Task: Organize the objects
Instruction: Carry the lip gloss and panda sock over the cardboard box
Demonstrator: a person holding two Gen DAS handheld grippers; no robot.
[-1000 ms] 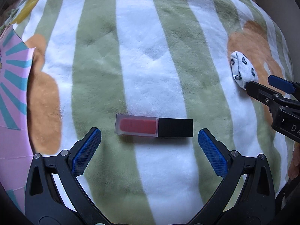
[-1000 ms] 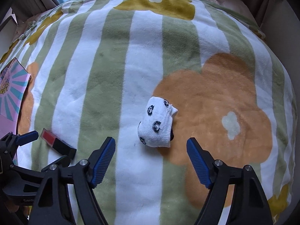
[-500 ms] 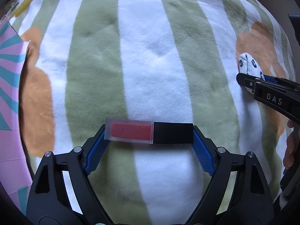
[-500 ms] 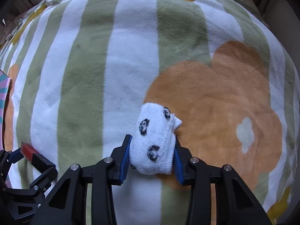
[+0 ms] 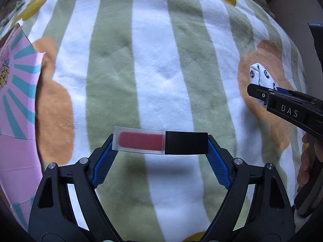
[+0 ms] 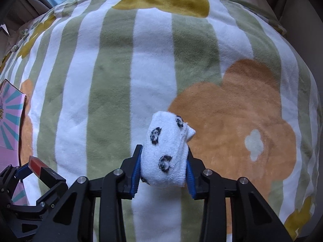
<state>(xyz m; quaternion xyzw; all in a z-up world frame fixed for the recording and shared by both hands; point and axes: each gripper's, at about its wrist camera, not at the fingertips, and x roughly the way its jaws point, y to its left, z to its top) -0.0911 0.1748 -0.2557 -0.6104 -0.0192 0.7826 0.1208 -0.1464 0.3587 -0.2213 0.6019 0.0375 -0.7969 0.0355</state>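
Now left gripper (image 5: 160, 155) clamps the lipstick (image 5: 160, 142) endwise; right gripper (image 6: 163, 173) squeezes the sock (image 6: 166, 151)

Lip gloss tube (image 5: 160, 142) crosswise between left gripper (image 5: 160, 158) pads, above blanket (image 5: 153, 64); box (image 5: 14, 92) at blanket's left edge; rolled sock (image 6: 166, 151) to tube's right, between right gripper (image 6: 163, 171) pads

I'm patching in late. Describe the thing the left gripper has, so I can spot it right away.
Look at the green-and-white striped blanket with orange flowers. Low in the left wrist view, the left gripper is clamped end to end on a lip gloss tube. It is a flat, hard bar, half clear showing red, half black cap, unlike the soft rolled sock opposite.
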